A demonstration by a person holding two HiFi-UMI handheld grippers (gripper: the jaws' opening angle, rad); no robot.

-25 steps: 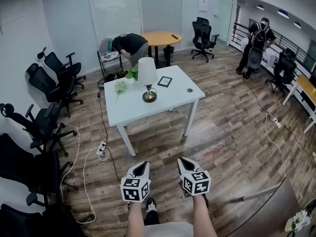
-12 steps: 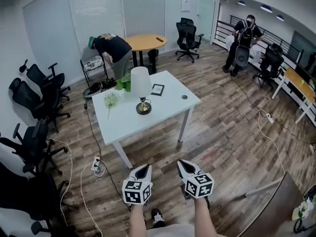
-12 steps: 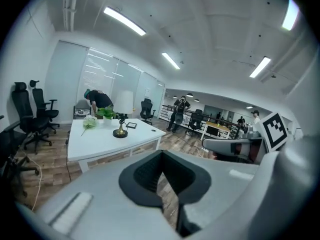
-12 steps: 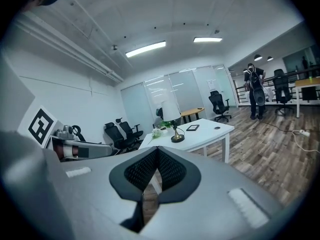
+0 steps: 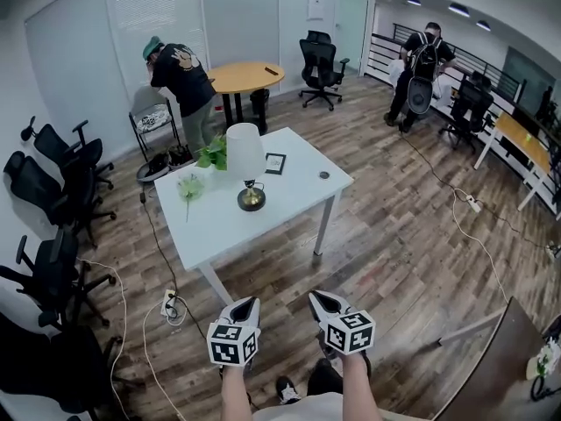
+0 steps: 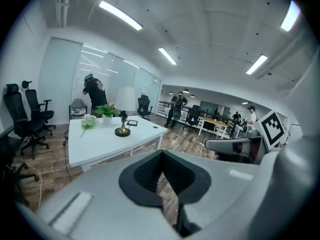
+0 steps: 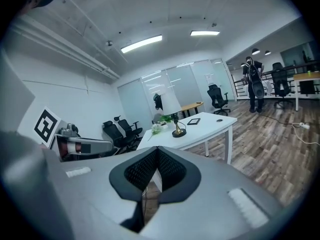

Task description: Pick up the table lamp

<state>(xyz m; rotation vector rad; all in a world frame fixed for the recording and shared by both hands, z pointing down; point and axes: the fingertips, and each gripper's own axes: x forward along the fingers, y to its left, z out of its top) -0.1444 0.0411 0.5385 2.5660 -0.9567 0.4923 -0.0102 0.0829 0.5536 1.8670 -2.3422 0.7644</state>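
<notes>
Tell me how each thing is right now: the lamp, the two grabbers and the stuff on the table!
table lamp: upright on the white table, nothing holding it.
left gripper: shut, empty, over the floor short of the table.
right gripper: shut, empty.
picture frame: seems to lie flat.
flower: lying on its side.
potted plant: upright.
ceiling lights: on.

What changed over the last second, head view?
The table and lamp show a little nearer and further left. The person by the round table has straightened up. Nothing gripped or released: left gripper and right gripper stay shut, empty and low; the lamp is untouched.
</notes>
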